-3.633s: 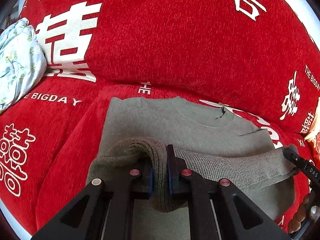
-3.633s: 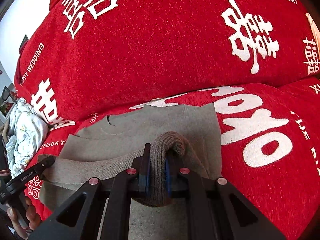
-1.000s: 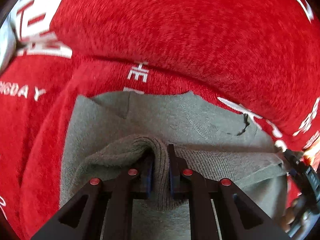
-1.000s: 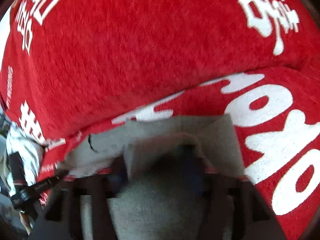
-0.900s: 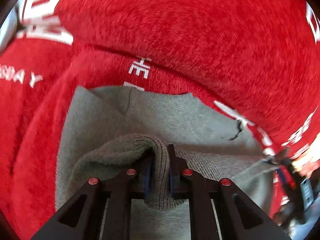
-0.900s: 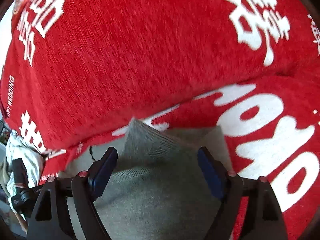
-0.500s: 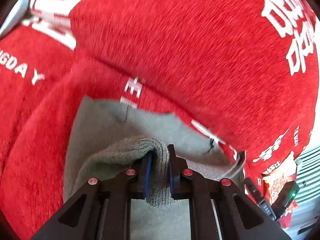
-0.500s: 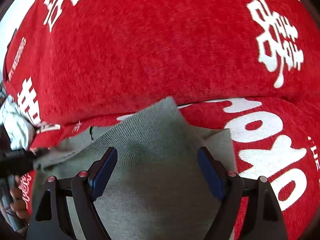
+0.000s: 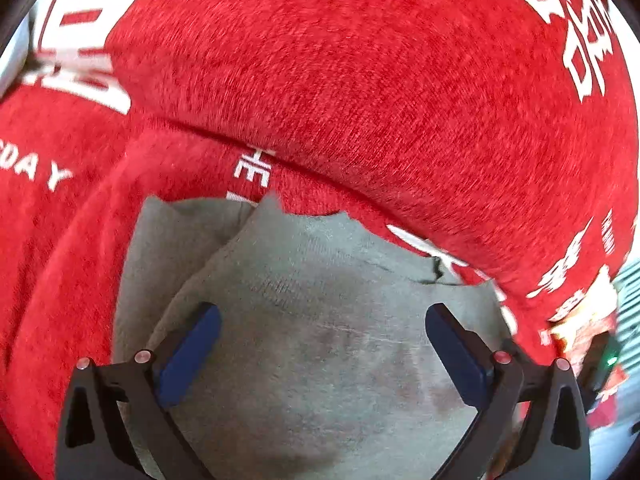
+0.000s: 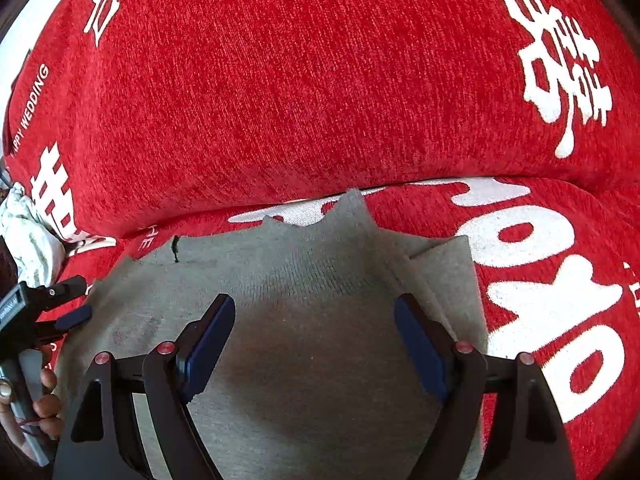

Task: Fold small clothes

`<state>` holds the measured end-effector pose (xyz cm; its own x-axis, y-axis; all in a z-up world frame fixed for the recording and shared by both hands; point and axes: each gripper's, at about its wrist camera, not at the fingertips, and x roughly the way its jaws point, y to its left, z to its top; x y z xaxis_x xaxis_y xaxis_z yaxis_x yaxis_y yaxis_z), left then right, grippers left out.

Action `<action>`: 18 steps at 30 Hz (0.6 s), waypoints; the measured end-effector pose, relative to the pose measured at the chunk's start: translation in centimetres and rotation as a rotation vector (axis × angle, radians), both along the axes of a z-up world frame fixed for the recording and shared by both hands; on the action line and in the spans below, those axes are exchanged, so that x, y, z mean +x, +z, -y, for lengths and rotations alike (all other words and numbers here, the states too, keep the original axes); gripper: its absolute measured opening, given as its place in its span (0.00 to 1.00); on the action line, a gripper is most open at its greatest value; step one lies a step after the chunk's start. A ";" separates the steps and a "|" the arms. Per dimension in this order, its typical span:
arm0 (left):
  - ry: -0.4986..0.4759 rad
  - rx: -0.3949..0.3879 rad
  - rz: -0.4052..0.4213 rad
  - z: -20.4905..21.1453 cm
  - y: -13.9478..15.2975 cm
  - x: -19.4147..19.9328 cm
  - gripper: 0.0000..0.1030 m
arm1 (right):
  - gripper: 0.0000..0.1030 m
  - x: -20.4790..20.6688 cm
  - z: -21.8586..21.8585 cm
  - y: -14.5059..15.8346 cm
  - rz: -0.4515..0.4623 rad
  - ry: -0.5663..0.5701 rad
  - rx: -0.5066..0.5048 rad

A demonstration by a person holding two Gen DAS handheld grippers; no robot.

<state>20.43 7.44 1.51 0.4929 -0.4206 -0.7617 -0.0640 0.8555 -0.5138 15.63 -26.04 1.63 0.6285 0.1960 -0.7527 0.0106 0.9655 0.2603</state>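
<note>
A grey knit sweater (image 9: 304, 248) lies on the red sofa seat, its lower part folded up over the body toward the collar (image 10: 176, 248). My left gripper (image 9: 322, 312) hovers just above the folded layer; its jaws are opening, spread wide, with cloth below the blue pads (image 9: 188, 352) but not pinched. My right gripper (image 10: 314, 301) stands open over the sweater's right half (image 10: 304, 264), holding nothing. The left gripper (image 10: 74, 300) also shows at the left edge of the right wrist view, with a hand (image 10: 44, 404) on its handle.
The red sofa seat (image 10: 540, 304) and backrest (image 9: 360, 100) carry white printed characters. A pale floral cloth (image 10: 28, 232) is bunched on the left end. A bright snack packet (image 9: 576, 320) sits past the sweater's right side.
My left gripper let go of the folded hem and its jaws spread wide. The fold dropped flat onto the sweater's body. The right gripper, which let go earlier, stays open.
</note>
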 end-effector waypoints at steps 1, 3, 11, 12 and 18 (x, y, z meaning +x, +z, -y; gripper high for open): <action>-0.013 -0.012 -0.013 0.0 0.0 0.0 1.00 | 0.82 0.1 -0.1 0.0 0.000 0.003 -0.007; -0.066 -0.025 -0.006 0.7 0.2 -0.3 1.00 | 0.82 0.3 -0.3 0.1 0.003 0.014 -0.024; -0.092 0.195 -0.013 4.0 -1.5 2.1 1.00 | 0.82 3.1 -3.1 -0.5 -0.025 0.107 -0.088; -0.081 0.185 -0.008 3.6 -1.8 2.3 1.00 | 0.82 3.7 -3.4 -0.9 -0.040 0.118 -0.124; -0.060 0.212 0.037 2.4 -0.4 1.6 1.00 | 0.82 5.3 -0.2 -2.6 -0.141 -0.041 -0.169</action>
